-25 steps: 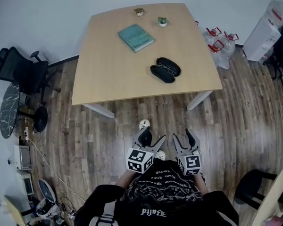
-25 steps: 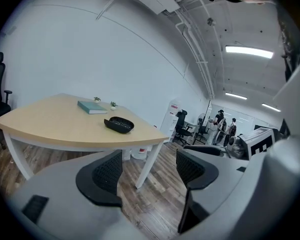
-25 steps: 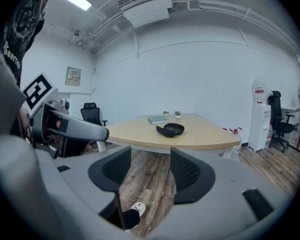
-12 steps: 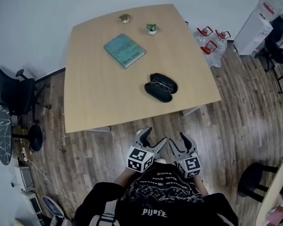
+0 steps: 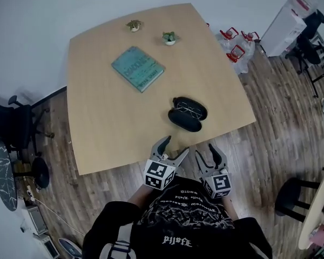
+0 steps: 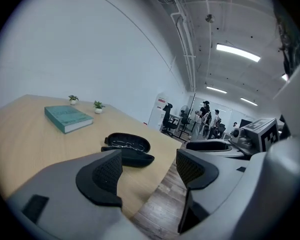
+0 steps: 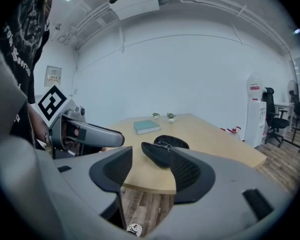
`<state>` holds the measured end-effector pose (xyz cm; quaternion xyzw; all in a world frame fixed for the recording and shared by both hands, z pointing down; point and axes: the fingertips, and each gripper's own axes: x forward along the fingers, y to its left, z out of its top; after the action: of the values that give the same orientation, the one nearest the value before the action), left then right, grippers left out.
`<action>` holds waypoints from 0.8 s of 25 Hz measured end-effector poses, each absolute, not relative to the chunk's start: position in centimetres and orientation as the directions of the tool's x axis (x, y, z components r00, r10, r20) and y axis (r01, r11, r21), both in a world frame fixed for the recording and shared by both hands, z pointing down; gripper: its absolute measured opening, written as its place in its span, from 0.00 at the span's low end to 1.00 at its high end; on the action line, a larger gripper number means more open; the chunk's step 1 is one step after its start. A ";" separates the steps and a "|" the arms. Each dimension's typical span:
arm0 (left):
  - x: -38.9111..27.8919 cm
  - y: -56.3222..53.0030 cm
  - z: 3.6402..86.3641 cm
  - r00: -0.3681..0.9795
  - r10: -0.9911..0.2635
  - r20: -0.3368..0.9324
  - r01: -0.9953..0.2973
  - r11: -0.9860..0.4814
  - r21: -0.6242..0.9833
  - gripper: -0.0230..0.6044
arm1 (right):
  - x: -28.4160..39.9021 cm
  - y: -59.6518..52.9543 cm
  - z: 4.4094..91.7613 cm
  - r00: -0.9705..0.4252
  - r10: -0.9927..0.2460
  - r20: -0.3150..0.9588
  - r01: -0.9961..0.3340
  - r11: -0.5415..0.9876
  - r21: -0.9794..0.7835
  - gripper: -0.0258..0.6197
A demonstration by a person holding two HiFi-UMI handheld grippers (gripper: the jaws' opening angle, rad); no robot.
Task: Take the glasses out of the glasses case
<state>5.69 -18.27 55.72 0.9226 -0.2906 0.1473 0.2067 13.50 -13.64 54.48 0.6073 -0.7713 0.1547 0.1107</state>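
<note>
**Glasses case open on the bench, both tools empty**

Black glasses case (image 5: 184, 122) lying open on the pale wooden bench (image 5: 108, 123), toward the near right corner, its two halves spread side by side. Wire-framed glasses (image 5: 189, 110) resting inside the farther half, not yet lifted out.

Left tool (image 5: 175, 147) at the bench's near edge, short of the case and clear of it. Jaws spread wide, nothing between the pads. Right tool (image 5: 206, 151) just beside it, over the wooden floor (image 5: 270, 128) just off that edge. Jaws wide apart after just closing a little, nothing between them either, the case in sight only beyond.

Farther back, a teal book (image 5: 137, 68) flat on the middle of the bench, well apart from the case. Two small potted plants (image 5: 169, 37) near the far edge.

Off the bench's right side, clear water bottles (image 5: 235, 45) with red handles on the floor. At the far left, a black office chair (image 5: 11, 125).
</note>
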 end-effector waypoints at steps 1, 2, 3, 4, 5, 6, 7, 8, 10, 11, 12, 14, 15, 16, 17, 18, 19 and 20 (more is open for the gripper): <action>5.4 -19.2 55.7 0.788 -0.477 0.390 -0.597 -0.748 0.291 0.59 | 13.2 -14.3 54.4 -0.236 -0.904 0.356 -0.971 0.212 -0.107 0.41; 5.2 -20.0 55.7 0.789 -0.475 0.391 -0.594 -0.751 0.288 0.59 | 13.0 -15.0 54.3 -0.229 -0.907 0.354 -0.973 0.205 -0.105 0.41; 5.0 -20.6 55.8 0.791 -0.468 0.394 -0.589 -0.756 0.285 0.59 | 12.9 -15.6 54.3 -0.218 -0.910 0.353 -0.976 0.195 -0.100 0.41; 4.9 -21.2 55.9 0.795 -0.458 0.397 -0.581 -0.764 0.281 0.59 | 12.8 -16.2 54.1 -0.204 -0.914 0.352 -0.979 0.182 -0.095 0.41; 4.8 -21.8 55.9 0.799 -0.449 0.400 -0.572 -0.772 0.275 0.59 | 12.8 -16.7 54.0 -0.191 -0.917 0.350 -0.981 0.169 -0.093 0.41; 4.7 -22.4 55.9 0.802 -0.442 0.401 -0.564 -0.781 0.269 0.59 | 12.7 -17.3 53.9 -0.180 -0.920 0.348 -0.983 0.157 -0.093 0.41; 4.5 -22.9 55.9 0.806 -0.435 0.401 -0.557 -0.787 0.265 0.59 | 12.6 -17.8 53.9 -0.170 -0.923 0.346 -0.985 0.147 -0.093 0.41; 4.3 -23.4 55.9 0.809 -0.431 0.400 -0.551 -0.792 0.264 0.59 | 12.5 -18.2 53.9 -0.161 -0.925 0.345 -0.986 0.137 -0.093 0.41; 3.9 -24.4 56.1 0.812 -0.425 0.400 -0.547 -0.793 0.268 0.59 | 12.2 -19.1 53.8 -0.149 -0.928 0.342 -0.988 0.125 -0.091 0.41; 3.7 -24.8 56.2 0.812 -0.424 0.401 -0.547 -0.792 0.271 0.59 | 12.0 -19.5 53.8 -0.146 -0.928 0.342 -0.988 0.123 -0.089 0.41; 3.5 -25.2 56.2 0.812 -0.425 0.400 -0.549 -0.790 0.273 0.59 | 11.9 -19.9 53.8 -0.146 -0.928 0.343 -0.989 0.124 -0.084 0.41; 3.3 -25.8 56.2 0.810 -0.433 0.396 -0.554 -0.786 0.274 0.59 | 11.7 -20.4 53.7 -0.154 -0.923 0.353 -0.988 0.139 -0.068 0.41; 3.1 -26.0 56.1 0.808 -0.438 0.394 -0.558 -0.784 0.272 0.59 | 11.6 -20.6 53.7 -0.162 -0.919 0.360 -0.987 0.151 -0.059 0.41; 3.0 -26.1 56.1 0.805 -0.444 0.393 -0.563 -0.781 0.270 0.59 | 11.6 -20.9 53.6 -0.170 -0.914 0.368 -0.985 0.162 -0.053 0.41; 2.9 -26.2 56.1 0.803 -0.448 0.394 -0.567 -0.778 0.269 0.59 | 11.7 -21.1 53.6 -0.178 -0.910 0.376 -0.984 0.172 -0.049 0.41; 2.8 -26.2 56.2 0.800 -0.450 0.397 -0.570 -0.776 0.270 0.59 | 11.8 -21.4 53.5 -0.184 -0.906 0.382 -0.983 0.180 -0.045 0.41; 2.7 -26.2 56.3 0.798 -0.450 0.401 -0.572 -0.774 0.271 0.59 | 12.0 -21.7 53.5 -0.187 -0.903 0.387 -0.982 0.186 -0.041 0.41; 2.7 -26.3 56.4 0.796 -0.451 0.405 -0.575 -0.772 0.271 0.59 | 12.2 -22.0 53.5 -0.189 -0.900 0.393 -0.981 0.190 -0.036 0.41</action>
<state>2.69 -26.33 56.36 0.9275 -0.2764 0.1603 0.1938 12.24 -22.02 53.52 0.6205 -0.7579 0.1410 0.1435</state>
